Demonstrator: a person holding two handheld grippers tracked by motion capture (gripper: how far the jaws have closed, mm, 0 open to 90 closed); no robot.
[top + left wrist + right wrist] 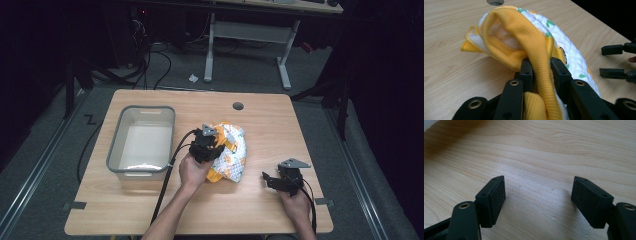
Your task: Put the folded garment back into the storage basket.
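Garment (231,152): just right of the tub (141,142), long axis toward it. Left gripper (541,67) clamps its yellow ribbed band. Right gripper (537,200), farther right, wide apart, empty.

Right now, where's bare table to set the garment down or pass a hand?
Free: the table strip between the garment and the right edge, ahead of the open right gripper; the near edge below the grey bin; the far strip by the round hole. Crowded: the middle, where the left gripper clamps the garment's yellow ribbed edge beside the bin.
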